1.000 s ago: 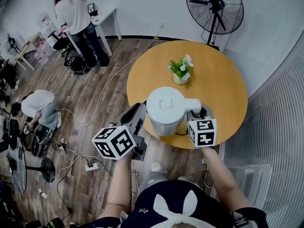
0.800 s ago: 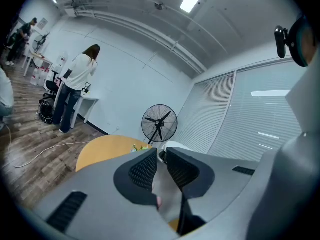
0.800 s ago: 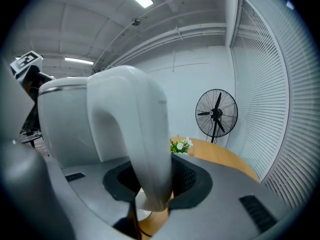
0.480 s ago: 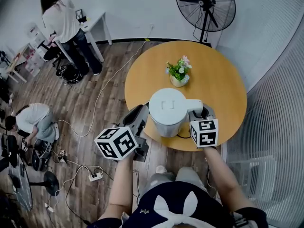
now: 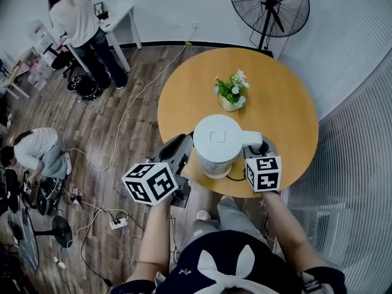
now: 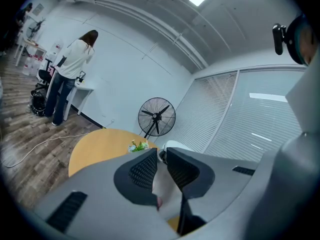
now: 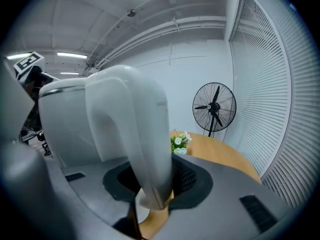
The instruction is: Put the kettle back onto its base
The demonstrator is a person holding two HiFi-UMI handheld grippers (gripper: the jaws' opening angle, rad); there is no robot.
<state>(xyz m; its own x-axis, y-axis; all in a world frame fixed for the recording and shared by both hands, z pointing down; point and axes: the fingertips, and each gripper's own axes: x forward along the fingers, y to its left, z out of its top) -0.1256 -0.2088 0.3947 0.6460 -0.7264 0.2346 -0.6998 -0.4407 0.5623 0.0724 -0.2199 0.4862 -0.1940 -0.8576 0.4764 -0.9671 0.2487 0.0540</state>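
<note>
The white kettle (image 5: pixel 215 143) hangs over the near edge of the round wooden table (image 5: pixel 282 103), lid up and handle (image 5: pixel 251 138) pointing right. My right gripper (image 5: pixel 258 148) is shut on that handle, which fills the space between the pads in the right gripper view (image 7: pixel 150 149). My left gripper (image 5: pixel 177 152) sits just off the kettle's left side; its jaws stand a narrow gap apart with nothing between them (image 6: pixel 161 166). A dark cord (image 5: pixel 231 177) shows below the kettle. The base itself is hidden under the kettle.
A small pot of flowers (image 5: pixel 231 92) stands mid-table behind the kettle. A floor fan (image 5: pixel 269 5) is beyond the table. One person (image 5: pixel 76 20) stands at a white desk and another (image 5: pixel 37 149) crouches on the floor at left. Cables and a power strip (image 5: pixel 116 222) lie on the wood floor.
The kettle has eased a little farther over the table and sunk slightly, still in the right gripper. The left gripper has moved along beside it.
</note>
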